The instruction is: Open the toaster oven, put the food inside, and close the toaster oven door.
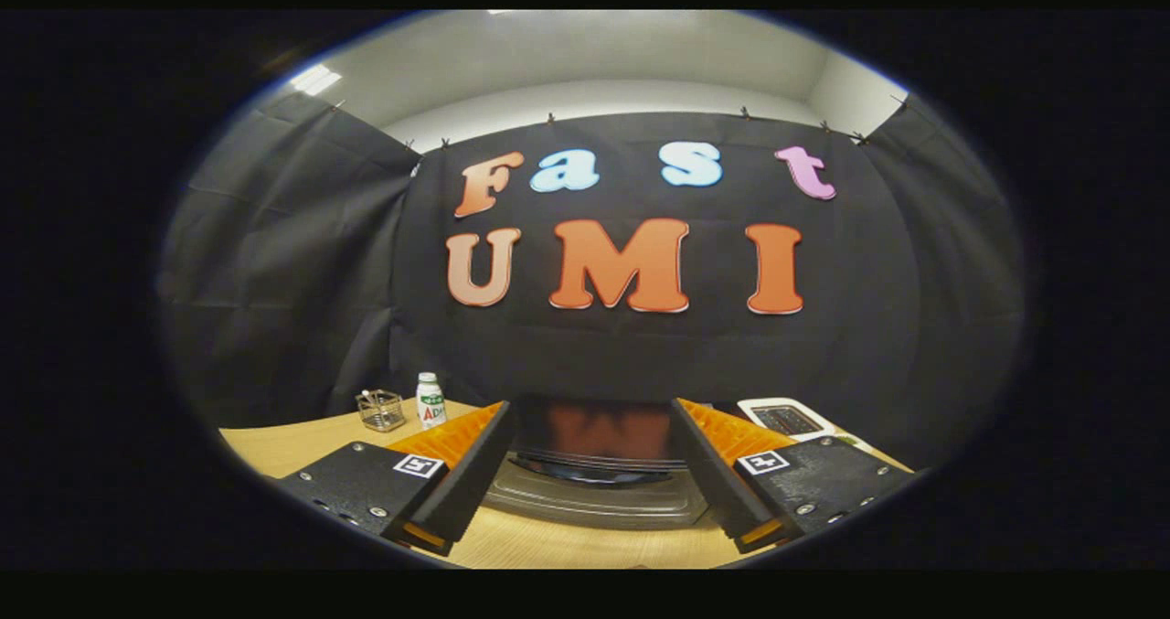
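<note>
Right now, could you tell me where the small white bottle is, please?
In the gripper view, the bottle stands on the table beyond the left finger, right beside a wire basket, against the black cloth; the gripper is open.

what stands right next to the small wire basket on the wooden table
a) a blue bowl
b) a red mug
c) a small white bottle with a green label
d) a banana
c: the small white bottle with a green label stands just beside the small wire basket, beyond the open claw.

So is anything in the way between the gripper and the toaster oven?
Nothing visible is. The gripper is open, and the toaster oven sits just ahead between its fingers on the wooden table. The small bottle and wire basket stand off to the side.
</note>
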`<state>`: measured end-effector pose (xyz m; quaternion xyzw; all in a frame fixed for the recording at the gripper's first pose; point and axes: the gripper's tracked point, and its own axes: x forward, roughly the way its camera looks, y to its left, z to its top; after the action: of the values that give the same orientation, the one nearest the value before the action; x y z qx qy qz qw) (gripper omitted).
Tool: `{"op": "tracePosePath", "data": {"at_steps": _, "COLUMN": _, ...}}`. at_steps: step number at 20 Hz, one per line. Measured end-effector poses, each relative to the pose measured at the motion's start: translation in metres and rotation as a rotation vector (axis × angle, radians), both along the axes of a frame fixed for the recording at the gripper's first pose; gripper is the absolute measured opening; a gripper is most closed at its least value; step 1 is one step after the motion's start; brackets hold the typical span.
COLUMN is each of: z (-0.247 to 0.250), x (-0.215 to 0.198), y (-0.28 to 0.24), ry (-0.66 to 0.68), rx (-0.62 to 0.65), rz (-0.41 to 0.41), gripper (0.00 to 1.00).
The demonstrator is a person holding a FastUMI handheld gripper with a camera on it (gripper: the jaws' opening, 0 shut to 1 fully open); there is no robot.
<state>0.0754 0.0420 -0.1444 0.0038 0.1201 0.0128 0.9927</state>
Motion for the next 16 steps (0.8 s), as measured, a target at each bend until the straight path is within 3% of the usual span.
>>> {"op": "tracePosePath", "data": {"at_steps": 11, "z": -0.081, "x": 0.027, "y": 0.008, "ry": 0.160, "rx": -0.004, "rz": -0.006, "gripper": 1.00}}
{"op": "tracePosePath", "data": {"at_steps": 16, "z": -0.079, "x": 0.026, "y": 0.012, "ry": 0.115, "rx": 0.029, "rz": -0.004, "gripper": 0.99}}
